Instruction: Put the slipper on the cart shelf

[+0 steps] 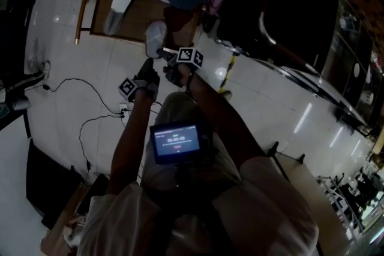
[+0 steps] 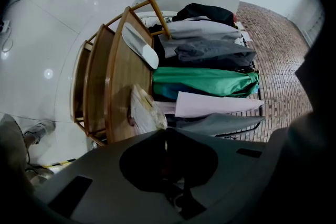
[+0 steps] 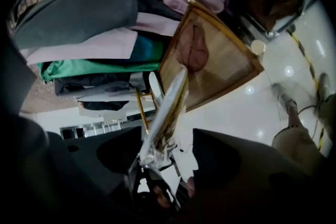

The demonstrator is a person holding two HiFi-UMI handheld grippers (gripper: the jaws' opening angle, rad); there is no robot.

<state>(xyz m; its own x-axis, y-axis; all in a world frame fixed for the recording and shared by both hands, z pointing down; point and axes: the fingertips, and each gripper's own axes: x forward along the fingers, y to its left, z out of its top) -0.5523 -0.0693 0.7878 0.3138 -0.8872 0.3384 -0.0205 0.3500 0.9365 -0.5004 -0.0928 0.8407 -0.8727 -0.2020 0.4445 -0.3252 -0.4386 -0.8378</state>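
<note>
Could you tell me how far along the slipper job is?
Done: one white slipper lies on the cart shelf. In hand: the left gripper is shut on a wrapped slipper, which stands between the right gripper's open jaws. Left: setting it on the shelf.

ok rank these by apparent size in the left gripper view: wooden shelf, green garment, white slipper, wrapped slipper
wooden shelf
green garment
white slipper and wrapped slipper: alike, the wrapped one nearer and partly hidden

The cart shelf (image 2: 118, 86) is seen as smooth wood; the slipper (image 3: 167, 107) is wrapped in crinkled clear plastic; the floor (image 2: 42, 34) is tiled glossy white.
</note>
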